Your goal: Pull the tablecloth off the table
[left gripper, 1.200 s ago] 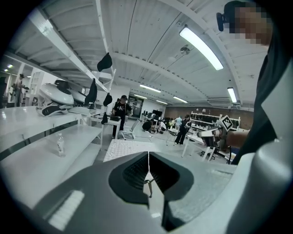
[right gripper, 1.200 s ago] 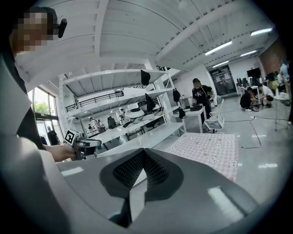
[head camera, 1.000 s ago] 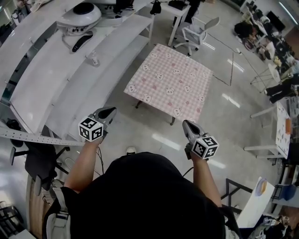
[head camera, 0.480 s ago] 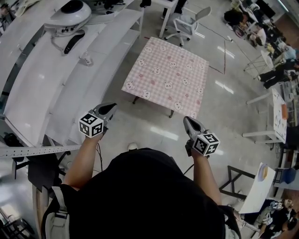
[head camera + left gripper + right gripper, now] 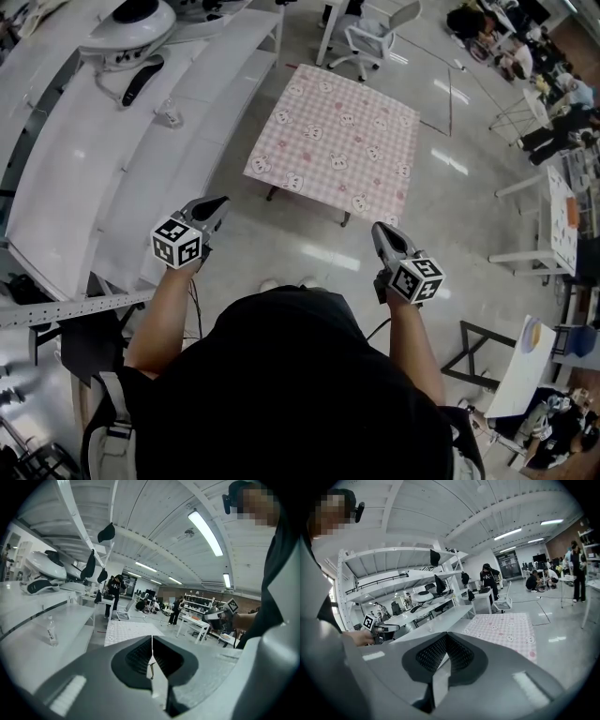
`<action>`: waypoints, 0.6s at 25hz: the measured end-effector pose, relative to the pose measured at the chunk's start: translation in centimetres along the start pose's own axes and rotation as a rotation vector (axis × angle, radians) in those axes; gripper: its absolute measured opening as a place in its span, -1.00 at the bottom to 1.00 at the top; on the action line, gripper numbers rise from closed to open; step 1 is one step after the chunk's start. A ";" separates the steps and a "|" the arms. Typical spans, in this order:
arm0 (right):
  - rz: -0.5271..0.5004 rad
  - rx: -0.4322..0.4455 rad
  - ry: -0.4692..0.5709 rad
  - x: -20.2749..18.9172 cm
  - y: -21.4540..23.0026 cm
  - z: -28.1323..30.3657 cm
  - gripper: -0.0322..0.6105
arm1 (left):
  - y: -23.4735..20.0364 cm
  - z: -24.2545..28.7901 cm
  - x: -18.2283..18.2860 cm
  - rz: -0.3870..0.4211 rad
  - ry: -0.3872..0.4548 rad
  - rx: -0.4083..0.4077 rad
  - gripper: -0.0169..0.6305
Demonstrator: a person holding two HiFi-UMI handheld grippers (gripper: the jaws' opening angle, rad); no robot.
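As the person faced the desk [image 5: 346, 219], the left claw [image 5: 217, 202] and right claw [image 5: 379, 229] were each closed tight, jaws meeting with nothing between them. The tablecloth [image 5: 342, 155] lay spread flat over the desk, ahead of both claws and well apart from them, a little nearer the right claw.

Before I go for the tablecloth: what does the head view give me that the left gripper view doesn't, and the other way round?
Head view only: the whole pink checked tablecloth spread flat, with the left gripper and right gripper both short of its near edge. Left gripper view only: its jaws together with nothing between them, and the ceiling lights. Both: the tablecloth ahead, untouched.
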State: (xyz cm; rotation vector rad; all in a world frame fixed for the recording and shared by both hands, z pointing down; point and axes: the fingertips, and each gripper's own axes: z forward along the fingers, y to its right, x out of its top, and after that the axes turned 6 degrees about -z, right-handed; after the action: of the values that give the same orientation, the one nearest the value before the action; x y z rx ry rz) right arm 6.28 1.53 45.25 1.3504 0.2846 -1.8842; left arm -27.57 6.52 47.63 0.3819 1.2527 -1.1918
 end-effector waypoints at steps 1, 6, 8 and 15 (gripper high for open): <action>0.006 -0.004 0.005 0.1 0.2 0.3 -0.80 | -0.1 0.2 -0.2 0.003 -0.010 -0.004 -0.93; 0.063 -0.025 0.000 -0.8 1.4 0.5 -0.80 | 0.4 0.7 -0.1 0.017 -0.045 -0.012 -0.93; 0.075 -0.031 -0.003 -1.0 1.8 0.6 -0.80 | 0.0 1.1 0.1 0.023 -0.056 -0.010 -0.93; 0.094 -0.087 -0.030 -1.9 6.0 1.2 -0.79 | -0.8 4.7 0.8 0.025 -0.094 -0.011 -0.93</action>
State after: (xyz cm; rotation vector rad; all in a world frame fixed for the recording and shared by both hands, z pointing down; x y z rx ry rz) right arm 9.86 -2.27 48.96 1.2551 0.2794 -1.7920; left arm -25.96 2.11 48.83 0.3292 1.1699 -1.1678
